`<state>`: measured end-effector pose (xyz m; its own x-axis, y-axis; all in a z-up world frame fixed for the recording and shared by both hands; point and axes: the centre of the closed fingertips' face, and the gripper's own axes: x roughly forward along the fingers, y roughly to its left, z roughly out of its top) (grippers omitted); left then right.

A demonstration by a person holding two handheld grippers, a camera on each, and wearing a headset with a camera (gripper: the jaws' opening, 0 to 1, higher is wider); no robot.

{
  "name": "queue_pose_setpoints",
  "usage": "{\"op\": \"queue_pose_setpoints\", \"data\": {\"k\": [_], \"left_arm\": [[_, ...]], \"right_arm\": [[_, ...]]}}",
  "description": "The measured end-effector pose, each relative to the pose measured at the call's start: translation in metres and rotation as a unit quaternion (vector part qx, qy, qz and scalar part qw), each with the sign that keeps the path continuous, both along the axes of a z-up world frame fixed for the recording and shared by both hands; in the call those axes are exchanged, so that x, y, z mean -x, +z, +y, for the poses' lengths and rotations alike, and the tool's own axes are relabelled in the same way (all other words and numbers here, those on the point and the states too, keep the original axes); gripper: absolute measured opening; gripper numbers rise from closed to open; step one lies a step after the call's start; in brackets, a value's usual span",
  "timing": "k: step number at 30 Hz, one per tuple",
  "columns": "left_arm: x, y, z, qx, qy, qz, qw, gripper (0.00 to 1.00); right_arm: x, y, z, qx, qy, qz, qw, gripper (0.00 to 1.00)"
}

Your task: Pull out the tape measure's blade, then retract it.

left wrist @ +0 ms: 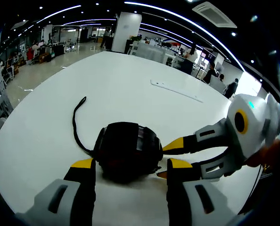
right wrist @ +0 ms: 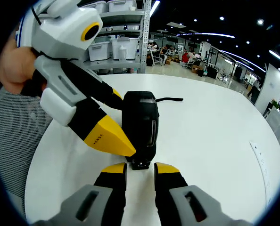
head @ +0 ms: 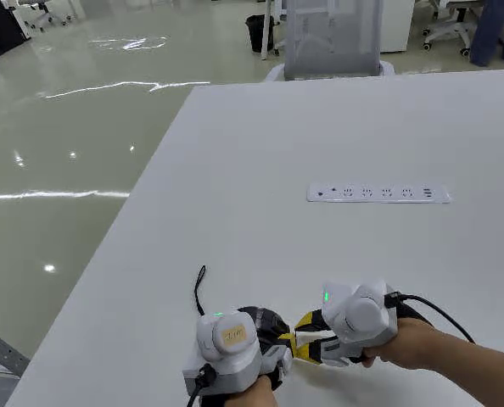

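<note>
While the black tape measure (left wrist: 127,150) lies on the white table (head: 320,136) close to the person, the left gripper (left wrist: 130,165) clamps its case, one yellow tip on each side. The right gripper (right wrist: 140,167) faces it, jaws narrowed around the blade's hook (right wrist: 140,164); I cannot tell whether they pinch it. A black wrist strap (left wrist: 76,120) trails from the case, and a power strip (head: 378,193) lies well beyond.
</note>
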<state>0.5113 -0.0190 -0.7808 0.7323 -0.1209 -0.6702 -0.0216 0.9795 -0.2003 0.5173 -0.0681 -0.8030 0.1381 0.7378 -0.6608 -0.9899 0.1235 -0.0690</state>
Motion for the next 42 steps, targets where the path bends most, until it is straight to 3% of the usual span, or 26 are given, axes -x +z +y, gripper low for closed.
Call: {"op": "queue_pose_setpoints", "data": {"k": [13,20,24,27,36,39,42], "left_arm": [[0.003,0.005,0.001,-0.011,-0.062,-0.008,0.9980,0.62],[0.010,0.005,0.010,-0.034,-0.112,-0.004,0.9931,0.64],[0.014,0.002,0.016,-0.035,-0.124,-0.002,0.9917,0.64],[0.017,-0.001,0.015,-0.043,-0.150,0.000,0.9877,0.65],[0.025,0.000,0.009,-0.038,-0.200,-0.007,0.9791,0.67],[0.026,0.001,0.004,-0.040,-0.232,-0.011,0.9717,0.69],[0.027,0.005,0.001,-0.043,-0.250,-0.016,0.9673,0.71]], "right_arm": [[0.004,0.006,-0.013,0.010,-0.025,0.001,0.9996,0.32],[0.009,0.014,-0.023,0.009,-0.051,0.006,0.9987,0.36],[0.010,0.016,-0.028,0.005,-0.073,0.011,0.9973,0.40],[0.013,0.018,-0.030,0.004,-0.080,0.009,0.9967,0.43],[0.019,0.027,-0.039,-0.003,-0.119,0.007,0.9929,0.53],[0.022,0.030,-0.043,-0.007,-0.134,0.008,0.9909,0.55],[0.025,0.032,-0.046,-0.007,-0.142,0.005,0.9899,0.58]]}}
